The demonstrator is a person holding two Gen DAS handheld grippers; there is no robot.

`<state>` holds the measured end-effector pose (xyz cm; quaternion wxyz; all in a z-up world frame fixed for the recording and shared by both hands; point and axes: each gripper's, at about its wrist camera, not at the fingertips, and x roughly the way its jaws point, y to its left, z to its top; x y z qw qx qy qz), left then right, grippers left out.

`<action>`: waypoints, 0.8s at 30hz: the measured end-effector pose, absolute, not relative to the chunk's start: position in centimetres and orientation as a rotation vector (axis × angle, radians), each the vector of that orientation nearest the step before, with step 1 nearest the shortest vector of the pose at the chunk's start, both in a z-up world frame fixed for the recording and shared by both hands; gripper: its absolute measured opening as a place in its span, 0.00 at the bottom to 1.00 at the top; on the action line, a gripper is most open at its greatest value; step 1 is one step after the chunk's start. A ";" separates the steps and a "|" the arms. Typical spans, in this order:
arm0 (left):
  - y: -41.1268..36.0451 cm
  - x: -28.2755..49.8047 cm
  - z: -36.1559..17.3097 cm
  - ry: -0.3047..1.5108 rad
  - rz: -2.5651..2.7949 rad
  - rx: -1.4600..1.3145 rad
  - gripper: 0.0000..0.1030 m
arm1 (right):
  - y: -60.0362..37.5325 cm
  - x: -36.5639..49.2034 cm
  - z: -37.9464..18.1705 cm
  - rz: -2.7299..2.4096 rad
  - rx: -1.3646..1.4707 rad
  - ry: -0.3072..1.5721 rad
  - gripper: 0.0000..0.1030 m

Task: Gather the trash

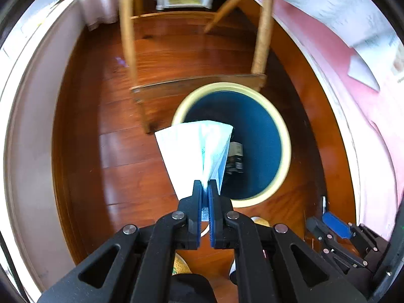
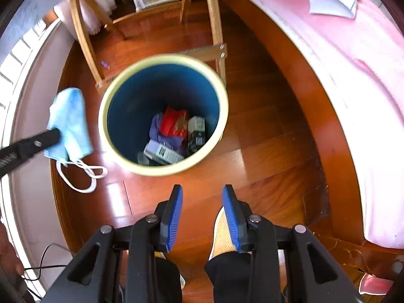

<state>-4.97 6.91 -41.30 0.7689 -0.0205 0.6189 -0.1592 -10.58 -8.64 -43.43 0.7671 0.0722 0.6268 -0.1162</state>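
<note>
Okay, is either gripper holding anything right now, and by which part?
The left gripper pinches a face mask by its pleated body. The right gripper holds nothing.

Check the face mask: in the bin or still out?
Out. The left tongs pinch the face mask beside the bin.

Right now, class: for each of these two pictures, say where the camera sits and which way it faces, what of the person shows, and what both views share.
Left wrist: on the left gripper, looking steeply down at floor and bin; it is shut on a face mask; right gripper at the lower right edge.
Right wrist: on the right gripper, facing down into the bin; jaws apart, empty; a slippered foot below.
Shared: bin, mask, wooden chair legs, floor.
</note>
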 end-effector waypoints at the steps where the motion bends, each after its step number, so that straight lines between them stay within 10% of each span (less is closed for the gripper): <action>1: 6.4 -3.9 -41.3 1.351 -0.362 -0.041 0.02 | -9.0 -10.4 -43.1 -0.256 0.162 1.355 0.32; 8: 2.7 -0.6 -42.8 1.331 -0.403 0.023 0.09 | -11.3 -8.8 -41.7 -0.278 0.193 1.325 0.32; 14: 1.0 0.5 -41.6 1.327 -0.382 0.082 0.51 | -13.4 -8.6 -40.2 -0.291 0.245 1.313 0.32; 24: 0.8 0.4 -36.3 1.360 -0.342 0.136 0.51 | -14.1 -8.0 -34.5 -0.268 0.284 1.268 0.32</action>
